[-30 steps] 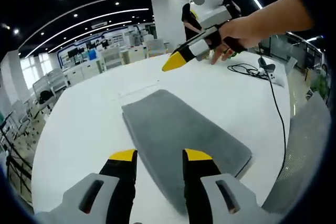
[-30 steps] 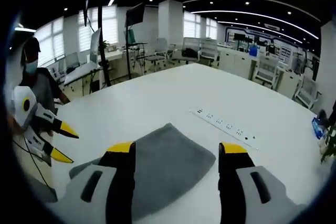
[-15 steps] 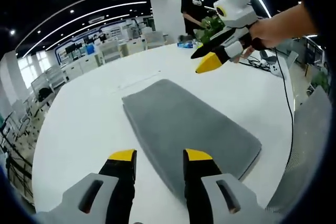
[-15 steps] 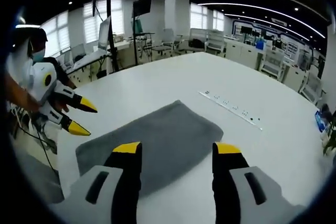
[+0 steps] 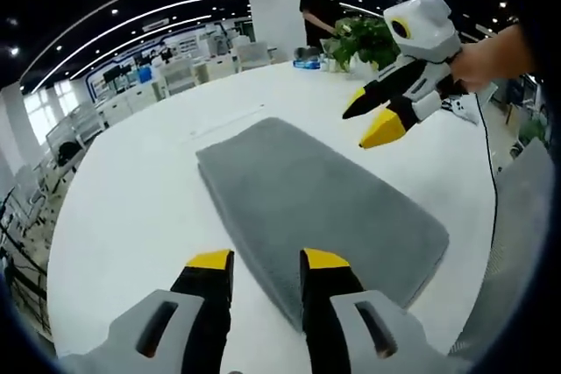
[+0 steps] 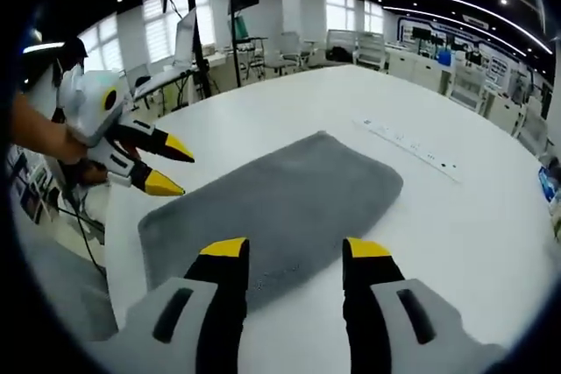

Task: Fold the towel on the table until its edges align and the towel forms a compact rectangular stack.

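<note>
A grey towel (image 5: 307, 203) lies flat on the white table (image 5: 131, 190), folded into a long rectangle. My left gripper (image 5: 267, 260) stands open over the towel's near edge, nothing between its yellow-tipped jaws. The right gripper (image 5: 368, 124) comes in from the right, held by a hand, open and hovering above the towel's far side. In the right gripper view the same towel (image 6: 280, 199) stretches across the middle. My right gripper (image 6: 295, 249) is open just over its near edge. The left gripper (image 6: 180, 171) hangs open beyond the towel's left end.
A white power strip (image 6: 412, 146) lies on the table past the towel. A potted plant (image 5: 368, 37) stands at the table's far edge with a person (image 5: 320, 2) behind it. A black cable (image 5: 491, 164) trails at the right. A grey chair back (image 5: 517, 243) stands close by.
Both views have closed in on the towel, which now looks larger. The right gripper's jaws have narrowed a little. In each view the other gripper has drawn nearer to the towel.
</note>
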Action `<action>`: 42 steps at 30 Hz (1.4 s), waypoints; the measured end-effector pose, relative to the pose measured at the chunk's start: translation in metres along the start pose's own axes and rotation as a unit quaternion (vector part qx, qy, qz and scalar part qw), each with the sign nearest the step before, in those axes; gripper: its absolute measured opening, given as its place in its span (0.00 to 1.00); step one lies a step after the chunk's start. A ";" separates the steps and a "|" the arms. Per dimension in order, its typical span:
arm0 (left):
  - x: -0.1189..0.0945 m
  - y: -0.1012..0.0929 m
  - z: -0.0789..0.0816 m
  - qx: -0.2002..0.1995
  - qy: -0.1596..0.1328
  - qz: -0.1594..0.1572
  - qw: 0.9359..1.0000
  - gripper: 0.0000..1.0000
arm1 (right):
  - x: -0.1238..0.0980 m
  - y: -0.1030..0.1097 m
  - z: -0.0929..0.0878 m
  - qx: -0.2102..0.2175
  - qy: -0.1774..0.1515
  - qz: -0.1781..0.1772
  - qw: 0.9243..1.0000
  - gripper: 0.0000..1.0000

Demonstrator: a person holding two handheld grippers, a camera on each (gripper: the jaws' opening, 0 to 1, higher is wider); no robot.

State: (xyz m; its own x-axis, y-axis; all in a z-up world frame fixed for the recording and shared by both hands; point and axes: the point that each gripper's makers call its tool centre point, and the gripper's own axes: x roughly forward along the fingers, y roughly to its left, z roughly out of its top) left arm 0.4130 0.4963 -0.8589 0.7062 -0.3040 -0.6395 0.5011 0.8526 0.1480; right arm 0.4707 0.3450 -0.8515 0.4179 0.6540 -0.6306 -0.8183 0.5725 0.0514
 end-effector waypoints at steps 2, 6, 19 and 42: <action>0.004 0.001 -0.002 0.003 0.001 -0.004 1.000 0.28 | 0.002 0.004 -0.007 0.002 0.004 0.001 1.000 0.41; 0.013 0.005 -0.009 -0.007 0.012 -0.010 1.000 0.26 | 0.008 0.013 -0.019 0.009 0.017 0.001 1.000 0.37; 0.032 -0.001 -0.028 -0.006 0.037 -0.028 0.999 0.22 | 0.018 0.032 -0.047 0.047 0.028 -0.013 0.998 0.31; 0.040 -0.018 -0.030 -0.089 0.043 -0.046 0.994 0.10 | 0.021 0.024 -0.062 -0.008 0.055 0.013 0.998 0.23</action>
State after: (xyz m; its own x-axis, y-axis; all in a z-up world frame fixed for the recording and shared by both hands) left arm 0.4168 0.4821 -0.9098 0.6112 -0.3538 -0.7080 0.4599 0.8868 -0.0461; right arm 0.4351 0.3418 -0.9114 0.3517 0.6099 -0.7102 -0.8352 0.5471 0.0563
